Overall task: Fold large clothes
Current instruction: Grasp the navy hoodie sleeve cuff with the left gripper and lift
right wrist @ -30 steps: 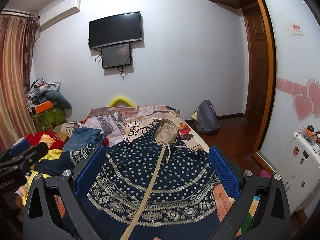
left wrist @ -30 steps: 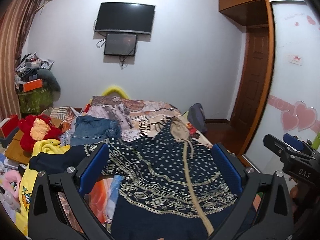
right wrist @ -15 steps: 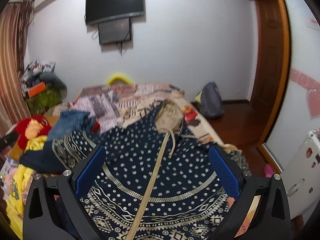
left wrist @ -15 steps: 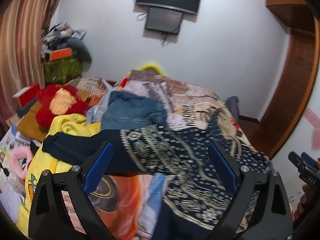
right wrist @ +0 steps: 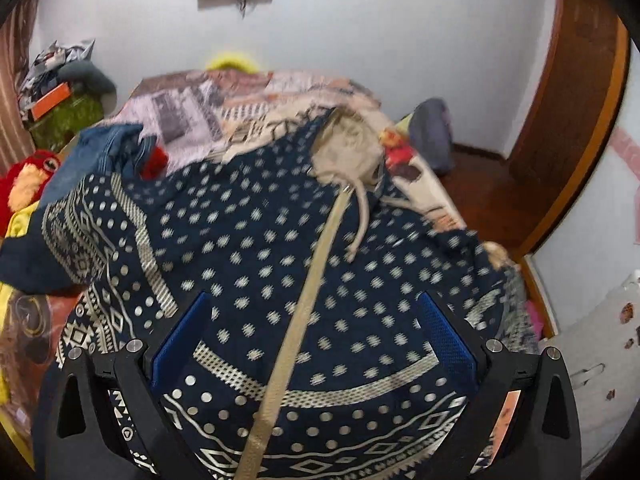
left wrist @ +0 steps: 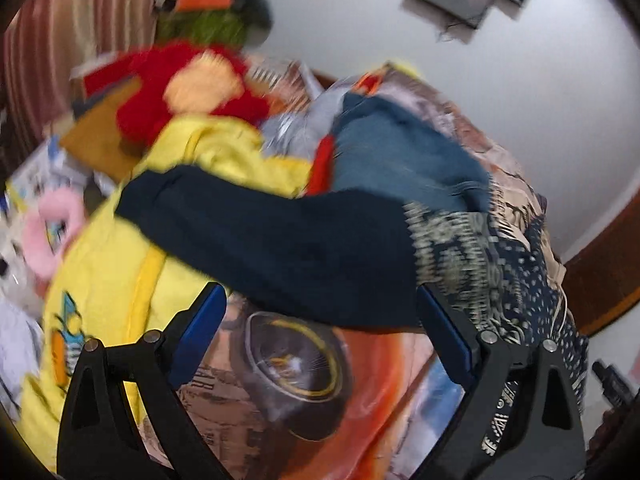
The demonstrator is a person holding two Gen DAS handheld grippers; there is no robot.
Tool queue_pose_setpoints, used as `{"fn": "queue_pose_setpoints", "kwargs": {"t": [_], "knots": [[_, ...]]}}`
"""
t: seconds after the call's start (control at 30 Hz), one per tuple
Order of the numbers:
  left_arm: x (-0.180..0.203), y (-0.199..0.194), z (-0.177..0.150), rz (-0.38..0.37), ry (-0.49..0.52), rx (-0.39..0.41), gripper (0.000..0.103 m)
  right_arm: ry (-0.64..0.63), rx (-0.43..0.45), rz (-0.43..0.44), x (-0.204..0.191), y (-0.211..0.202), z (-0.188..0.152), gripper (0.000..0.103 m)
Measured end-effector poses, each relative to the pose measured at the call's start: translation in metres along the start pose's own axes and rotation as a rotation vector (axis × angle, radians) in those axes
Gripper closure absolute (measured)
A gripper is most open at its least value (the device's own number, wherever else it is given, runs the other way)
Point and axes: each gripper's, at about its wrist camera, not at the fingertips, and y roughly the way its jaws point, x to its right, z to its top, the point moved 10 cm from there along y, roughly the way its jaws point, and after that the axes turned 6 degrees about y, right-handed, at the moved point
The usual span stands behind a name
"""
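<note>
the large navy hooded garment with a cream dot-and-diamond knit pattern (right wrist: 256,248) lay spread face up across the bed with the printed cover (right wrist: 240,92), its beige hood (right wrist: 348,152) toward the far end and one beige zip band (right wrist: 312,280) running down its middle. one plain navy sleeve (left wrist: 280,240) stretched out to the side over a yellow garment with a cartoon print (left wrist: 120,272). one pair of blue jeans (left wrist: 396,160) sat crumpled behind that sleeve, and one red and orange plush toy (left wrist: 188,88) lay beyond.

the left gripper (left wrist: 320,328) hung over the sleeve with its jaws wide; they had just been closing a little, and no cloth was pressed between the two blue pads (left wrist: 200,324). the right gripper (right wrist: 312,336) hung over the garment's lower front, jaws wide apart and gripping nothing.

the left wrist view was smeared by motion, so the sleeve cuff and the clutter at the left edge were hard to make out. the garment's hem was cut off by the lower edge of both views, and its far sleeve dropped out of sight over the side of the bed.
</note>
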Motion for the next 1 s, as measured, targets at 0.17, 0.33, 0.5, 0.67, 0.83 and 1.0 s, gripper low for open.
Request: {"fn": "queue_pose_setpoints", "kwargs": {"t": [0.17, 0.33, 0.5, 0.67, 0.83, 1.0], "knots": [[-0.034, 0.036, -0.017, -0.134, -0.17, -0.117, 0.02, -0.021, -0.049, 0.042, -0.011, 0.012, -0.008, 0.002], [-0.059, 0.06, -0.019, -0.179, -0.286, -0.152, 0.031, -0.05, -0.061, 0.034, -0.016, 0.018, -0.01, 0.002], [-0.074, 0.073, -0.006, -0.162, -0.335, -0.119, 0.042, -0.087, -0.061, 0.009, -0.017, 0.021, -0.012, 0.002], [-0.095, 0.084, 0.006, -0.043, -0.332, -0.094, 0.068, -0.098, -0.067, 0.003, -0.019, 0.021, -0.012, 0.002], [-0.096, 0.073, 0.018, 0.082, -0.231, -0.057, 0.091, -0.079, -0.057, 0.017, -0.015, 0.012, -0.005, 0.002], [-0.075, 0.033, 0.044, 0.156, -0.102, 0.049, 0.096, -0.072, -0.037, 0.009, -0.009, 0.003, 0.003, 0.002]]}}
